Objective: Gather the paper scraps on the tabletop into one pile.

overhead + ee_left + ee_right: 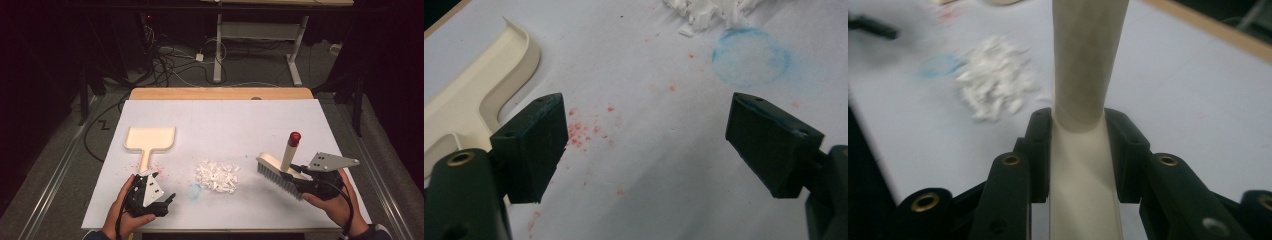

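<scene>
Dustpan [150, 139]: cream, lies flat on the left part of the white worktop [225, 120], pan end away from the person, handle pointing back toward the left gripper.
Left gripper [170, 200]: held low over the near left edge of the worktop, just beside the end of the dustpan handle; its jaws stand wide apart with nothing between them. In the left gripper view the dustpan [479, 95] sits off to the left of the jaws, apart from them.
Red specks [581, 131]: scattered on the worktop between the open jaws.
Blue ring mark [194, 191]: faint circle on the worktop, near the front of the scraps.
White scraps [217, 176]: a loose pile near the middle of the worktop, between the two grippers.
Brush [277, 172]: cream body with grey bristles, red-tipped handle rising upward, right of the pile and apart from it.
Right gripper [300, 175]: at the right side of the worktop, jaws clamped on the brush; the right gripper view shows them pressed against both sides of the cream brush [1085, 165].
</scene>
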Demonstrator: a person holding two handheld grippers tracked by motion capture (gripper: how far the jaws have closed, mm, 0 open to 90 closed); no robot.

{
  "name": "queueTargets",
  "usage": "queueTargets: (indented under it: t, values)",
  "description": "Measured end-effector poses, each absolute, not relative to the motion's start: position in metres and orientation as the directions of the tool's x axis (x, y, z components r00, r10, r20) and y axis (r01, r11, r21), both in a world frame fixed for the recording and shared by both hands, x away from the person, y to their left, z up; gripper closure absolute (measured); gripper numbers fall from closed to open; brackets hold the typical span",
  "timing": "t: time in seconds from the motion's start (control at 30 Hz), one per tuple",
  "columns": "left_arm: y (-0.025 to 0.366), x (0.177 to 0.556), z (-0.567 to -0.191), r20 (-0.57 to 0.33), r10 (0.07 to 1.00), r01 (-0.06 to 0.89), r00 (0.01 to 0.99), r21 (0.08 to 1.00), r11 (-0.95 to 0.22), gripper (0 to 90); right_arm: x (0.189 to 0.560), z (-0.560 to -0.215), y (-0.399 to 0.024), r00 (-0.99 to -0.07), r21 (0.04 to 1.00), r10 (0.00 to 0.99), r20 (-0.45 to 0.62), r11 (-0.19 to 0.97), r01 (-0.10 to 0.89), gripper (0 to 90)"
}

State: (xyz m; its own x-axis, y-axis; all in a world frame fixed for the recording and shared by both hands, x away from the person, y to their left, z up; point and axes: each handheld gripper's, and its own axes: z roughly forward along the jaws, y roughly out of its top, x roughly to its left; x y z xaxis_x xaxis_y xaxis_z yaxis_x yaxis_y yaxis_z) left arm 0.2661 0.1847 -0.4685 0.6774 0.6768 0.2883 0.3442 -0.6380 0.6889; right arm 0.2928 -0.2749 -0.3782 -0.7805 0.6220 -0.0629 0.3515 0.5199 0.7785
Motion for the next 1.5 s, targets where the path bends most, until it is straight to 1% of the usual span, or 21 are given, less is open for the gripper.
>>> queueTargets:
  t: [0.1, 0.2, 0.27, 0.33, 0.4, 0.5, 0.6, 0.7, 0.77, 0.8, 0.9, 1.0, 1.03, 1.1, 1.27, 1.33, 1.43, 1.5]
  values:
    - [0.184, 0.267, -0.469, 0.29, 0.674, 0.344, 0.68, 0.685, -0.642, 16.3, 0.287, -0.376, -0.277, -0.842, 0.747, 0.54, -0.003, 0.561, 0.357, 67.9]
    - [0.183, 0.267, -0.469, 0.288, 0.672, 0.343, 0.682, 0.686, -0.642, 16.3, 0.287, -0.379, -0.278, -0.873, 0.712, 0.482, 0.07, 0.589, 0.383, 67.9]
    - [0.183, 0.266, -0.468, 0.286, 0.672, 0.342, 0.683, 0.688, -0.64, 16.3, 0.292, -0.383, -0.278, -0.878, 0.69, 0.47, 0.093, 0.605, 0.397, 67.9]
    - [0.183, 0.267, -0.468, 0.282, 0.676, 0.346, 0.68, 0.689, -0.636, 16.3, 0.301, -0.388, -0.281, -0.879, 0.674, 0.454, 0.148, 0.604, 0.426, 67.9]
    - [0.183, 0.267, -0.468, 0.282, 0.671, 0.344, 0.685, 0.687, -0.64, 16.3, 0.312, -0.393, -0.285, -0.868, 0.666, 0.458, 0.192, 0.589, 0.458, 67.9]
    - [0.181, 0.267, -0.469, 0.278, 0.67, 0.344, 0.688, 0.688, -0.639, 16.3, 0.33, -0.397, -0.293, -0.835, 0.637, 0.503, 0.223, 0.573, 0.516, 67.8]
    - [0.18, 0.268, -0.47, 0.278, 0.668, 0.346, 0.69, 0.685, -0.641, 16.3, 0.35, -0.403, -0.301, -0.816, 0.61, 0.516, 0.261, 0.567, 0.553, 66.3]
    - [0.179, 0.268, -0.47, 0.277, 0.668, 0.346, 0.691, 0.684, -0.642, 16.3, 0.369, -0.41, -0.304, -0.803, 0.556, 0.541, 0.25, 0.598, 0.577, 58.9]
    - [0.179, 0.268, -0.47, 0.277, 0.667, 0.347, 0.691, 0.682, -0.643, 16.3, 0.379, -0.414, -0.303, -0.792, 0.522, 0.572, 0.213, 0.619, 0.587, 56.2]
    - [0.179, 0.268, -0.471, 0.276, 0.67, 0.349, 0.689, 0.683, -0.641, 16.3, 0.384, -0.416, -0.304, -0.783, 0.511, 0.583, 0.216, 0.616, 0.599, 56.0]
    - [0.182, 0.268, -0.47, 0.27, 0.675, 0.353, 0.687, 0.688, -0.634, 16.3, 0.392, -0.417, -0.307, -0.768, 0.524, 0.602, 0.219, 0.592, 0.613, 55.1]
    - [0.183, 0.267, -0.47, 0.268, 0.679, 0.355, 0.684, 0.69, -0.631, 16.3, 0.394, -0.414, -0.307, -0.772, 0.524, 0.613, 0.165, 0.609, 0.596, 54.4]
    - [0.182, 0.267, -0.47, 0.269, 0.678, 0.357, 0.684, 0.688, -0.632, 16.3, 0.394, -0.414, -0.307, -0.774, 0.524, 0.615, 0.152, 0.614, 0.591, 52.8]
    - [0.181, 0.267, -0.47, 0.271, 0.675, 0.353, 0.686, 0.687, -0.635, 16.3, 0.395, -0.414, -0.304, -0.785, 0.511, 0.613, 0.091, 0.647, 0.565, 50.6]
    - [0.179, 0.268, -0.471, 0.269, 0.671, 0.354, 0.691, 0.683, -0.639, 16.3, 0.401, -0.413, -0.3, -0.789, 0.506, 0.614, 0.022, 0.674, 0.538, 45.4]
    - [0.179, 0.268, -0.472, 0.269, 0.669, 0.354, 0.693, 0.682, -0.64, 16.3, 0.403, -0.413, -0.298, -0.785, 0.513, 0.617, -0.051, 0.691, 0.509, 50.3]
    - [0.179, 0.269, -0.472, 0.267, 0.668, 0.353, 0.695, 0.682, -0.64, 16.3, 0.404, -0.411, -0.296, -0.788, 0.549, 0.613, -0.054, 0.678, 0.49, 49.1]
    - [0.179, 0.268, -0.472, 0.267, 0.668, 0.351, 0.695, 0.685, -0.638, 16.3, 0.404, -0.41, -0.293, -0.781, 0.553, 0.618, -0.083, 0.681, 0.48, 47.1]
